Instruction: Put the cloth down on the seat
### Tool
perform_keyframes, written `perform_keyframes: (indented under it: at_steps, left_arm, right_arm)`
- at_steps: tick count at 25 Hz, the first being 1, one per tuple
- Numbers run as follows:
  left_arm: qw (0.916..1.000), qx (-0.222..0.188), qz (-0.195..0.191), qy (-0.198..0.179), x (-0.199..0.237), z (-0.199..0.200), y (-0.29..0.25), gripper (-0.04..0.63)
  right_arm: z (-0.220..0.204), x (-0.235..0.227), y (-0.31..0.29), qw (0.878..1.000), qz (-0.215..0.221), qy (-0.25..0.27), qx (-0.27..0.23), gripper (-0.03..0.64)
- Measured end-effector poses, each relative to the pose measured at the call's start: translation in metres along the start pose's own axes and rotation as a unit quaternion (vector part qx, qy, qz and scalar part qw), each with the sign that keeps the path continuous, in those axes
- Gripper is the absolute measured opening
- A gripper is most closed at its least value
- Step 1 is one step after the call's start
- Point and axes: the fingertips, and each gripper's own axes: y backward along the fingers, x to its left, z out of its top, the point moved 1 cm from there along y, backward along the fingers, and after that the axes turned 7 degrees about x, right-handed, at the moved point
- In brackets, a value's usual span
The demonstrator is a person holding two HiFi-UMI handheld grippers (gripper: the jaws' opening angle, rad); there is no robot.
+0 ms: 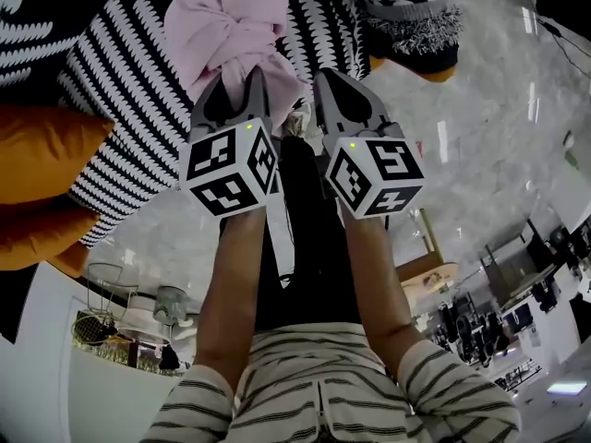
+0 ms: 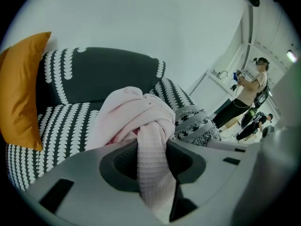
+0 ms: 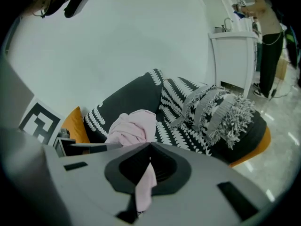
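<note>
A pale pink cloth [image 1: 231, 26] hangs bunched over the black-and-white patterned armchair seat [image 1: 129, 90]. My left gripper [image 1: 242, 89] is shut on a thick fold of the pink cloth [image 2: 141, 126], which runs down between its jaws. Beside it, my right gripper [image 1: 323, 95] is shut on a thin corner of the same cloth [image 3: 146, 185]; the bunched bulk [image 3: 134, 126] shows beyond its jaws, over the seat [image 3: 174, 131]. The two grippers sit close together, side by side, in the head view.
An orange cushion [image 1: 42, 183] lies at the chair's left side. A grey fringed throw [image 1: 406, 17] lies on the chair's right arm, over an orange base. A pale marble floor [image 1: 499, 127] spreads to the right. People [image 2: 244, 98] stand by a white counter further off.
</note>
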Motion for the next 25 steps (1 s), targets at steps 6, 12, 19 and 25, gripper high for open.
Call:
perform_keyframes:
  at_steps: [6,12,19,25]
  left_arm:
    - [0.9999,0.001,0.012,-0.011,-0.001,0.011,-0.005,0.140]
    - [0.9994,0.006,0.030,-0.014,0.005,0.002,-0.007,0.109]
    - [0.9985,0.009,0.043,-0.033,0.006,0.001,-0.022,0.005]
    - [0.9986,-0.004,0.034,-0.041,-0.006,0.012,-0.010,0.005]
  right_arm:
    - [0.013,0.000,-0.001,1.000,0.004,-0.004,-0.005,0.012]
    - [0.010,-0.006,0.005,1.000,0.005,-0.007,-0.004,0.012]
    - [0.006,-0.010,0.003,1.000,0.006,-0.010,-0.003,0.012]
    - [0.012,-0.003,0.008,1.000,0.010,-0.010,-0.007,0.012]
